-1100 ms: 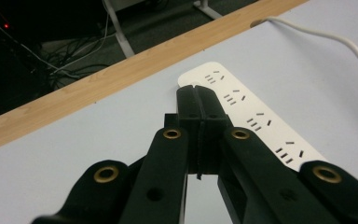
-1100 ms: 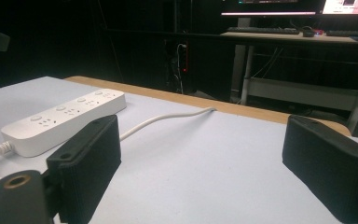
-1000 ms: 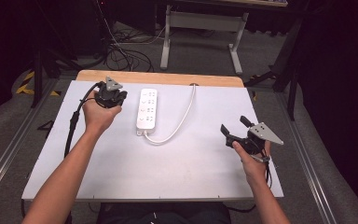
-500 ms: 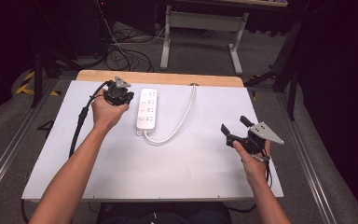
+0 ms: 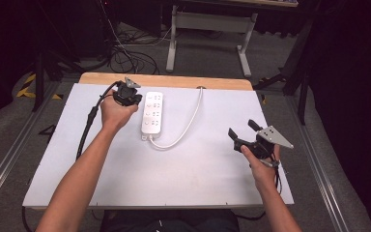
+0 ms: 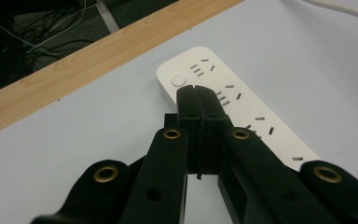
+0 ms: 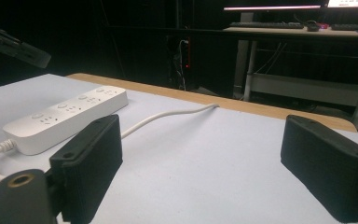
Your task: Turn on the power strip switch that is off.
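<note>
A white power strip [image 5: 152, 112] lies lengthwise in the far middle of the white table [image 5: 125, 164]; its cable [image 5: 188, 123] loops out of its near end and runs off over the back edge. My left gripper [image 5: 136, 98] is at the strip's far left corner, shut with nothing between its pads. In the left gripper view its closed tips [image 6: 197, 93] hover over the strip [image 6: 265, 116], just short of the round button [image 6: 178, 80]; contact cannot be judged. My right gripper [image 5: 241, 128] is held open at the table's right, facing the strip [image 7: 65, 116] and holding nothing [image 7: 203, 135].
A wooden strip [image 5: 174, 80] edges the back of the table. Behind it on the floor are tangled cables [image 5: 130, 53] and a white desk frame [image 5: 207, 24]. The left gripper's black cable [image 5: 89, 121] trails along the table's left side.
My left hand has slid right toward the power strip, bringing the shut jaws over its far end. The right hand has stayed put.
</note>
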Demonstrator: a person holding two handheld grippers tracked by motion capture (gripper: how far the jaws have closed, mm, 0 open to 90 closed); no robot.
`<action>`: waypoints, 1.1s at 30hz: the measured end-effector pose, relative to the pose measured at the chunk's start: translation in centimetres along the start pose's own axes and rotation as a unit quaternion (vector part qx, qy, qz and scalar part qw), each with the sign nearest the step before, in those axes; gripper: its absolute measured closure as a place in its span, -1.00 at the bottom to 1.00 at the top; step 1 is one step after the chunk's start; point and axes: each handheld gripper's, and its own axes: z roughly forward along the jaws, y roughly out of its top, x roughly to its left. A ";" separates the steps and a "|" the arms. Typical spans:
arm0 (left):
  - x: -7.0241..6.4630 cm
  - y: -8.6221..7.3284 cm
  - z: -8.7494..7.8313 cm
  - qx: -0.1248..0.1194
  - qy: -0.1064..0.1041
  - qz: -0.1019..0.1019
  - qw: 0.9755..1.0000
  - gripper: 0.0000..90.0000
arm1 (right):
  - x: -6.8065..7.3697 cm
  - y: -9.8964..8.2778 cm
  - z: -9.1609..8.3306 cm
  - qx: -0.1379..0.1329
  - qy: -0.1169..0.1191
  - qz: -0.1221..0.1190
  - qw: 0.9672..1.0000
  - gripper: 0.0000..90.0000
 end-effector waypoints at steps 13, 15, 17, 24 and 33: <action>-0.4 1.3 2.6 0.039 0.004 0.008 0.999 1.00 | -0.1 0.1 0.0 0.002 0.000 -0.004 1.000 -0.71; -0.3 1.4 2.7 0.041 0.005 0.009 0.999 1.00 | 0.0 0.1 0.0 0.002 0.000 -0.001 1.000 -0.71; -0.3 1.4 3.3 0.051 0.006 0.012 0.999 1.00 | -0.1 0.1 0.0 0.003 0.000 -0.001 1.000 -0.71; -0.4 1.3 4.8 0.066 -0.004 0.013 0.998 1.00 | -0.1 0.0 0.0 0.005 -0.002 0.003 1.000 -0.71; -0.5 1.4 6.5 0.083 -0.009 0.004 0.996 1.00 | -0.1 0.1 -0.1 0.004 0.000 0.000 1.000 -0.70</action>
